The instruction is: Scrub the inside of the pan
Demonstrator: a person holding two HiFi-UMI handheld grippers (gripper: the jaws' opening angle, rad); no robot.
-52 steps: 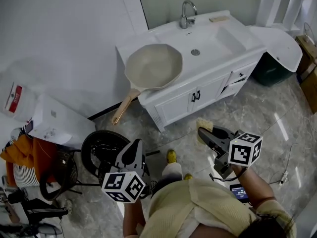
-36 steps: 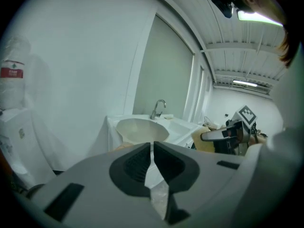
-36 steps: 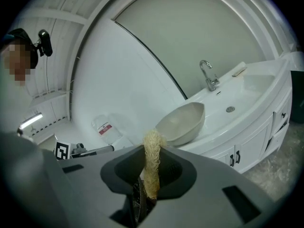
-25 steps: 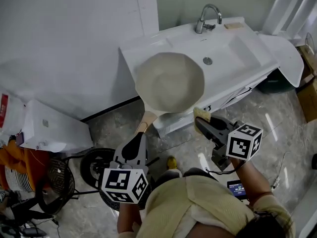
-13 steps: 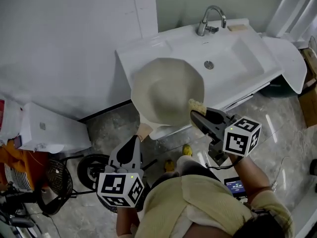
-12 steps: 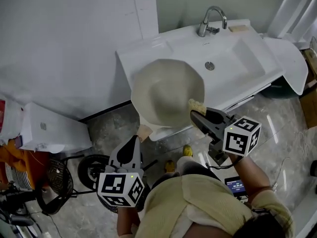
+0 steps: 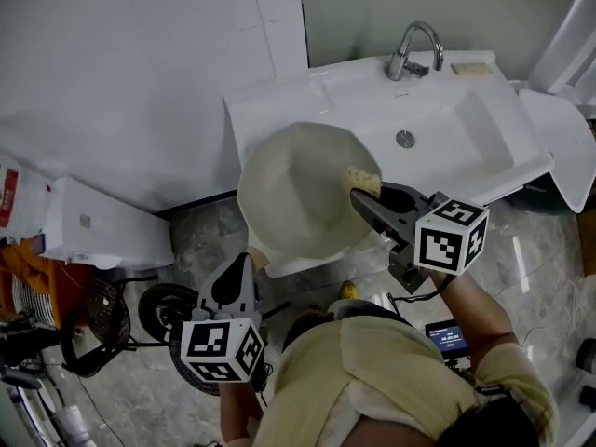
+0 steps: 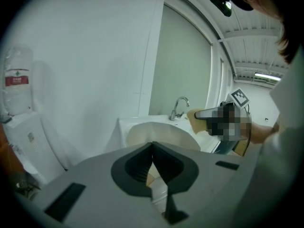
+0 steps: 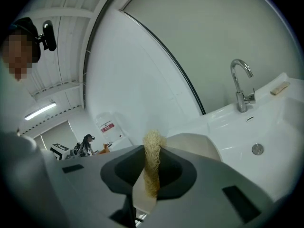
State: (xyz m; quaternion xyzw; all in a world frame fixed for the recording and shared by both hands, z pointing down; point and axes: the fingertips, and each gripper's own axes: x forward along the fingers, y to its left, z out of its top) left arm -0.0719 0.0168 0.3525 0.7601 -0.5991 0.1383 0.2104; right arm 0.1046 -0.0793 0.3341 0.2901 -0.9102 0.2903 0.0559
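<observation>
while my left claw hangs low in front of the vanity, its jaws are pressed together at the tips with nothing between them; in the left gripper view only a strip of the pan's tan handle shows through the gap below the tips. just ahead of that claw the handle juts out past the front edge of the white vanity top. my right claw is higher and farther forward, clenched on a yellowish fibrous scrub pad, which stands up between the jaws in the right gripper view. the pad is over the right side of the pan's inside, by the rim; i cannot tell whether it touches the surface. the pan, pale beige, sits at the left front corner of the vanity top and overhangs the front edge. to its right lies the basin with its drain. at the back edge stands the chrome faucet, with a small tan bar just beside it toward the back right corner.
</observation>
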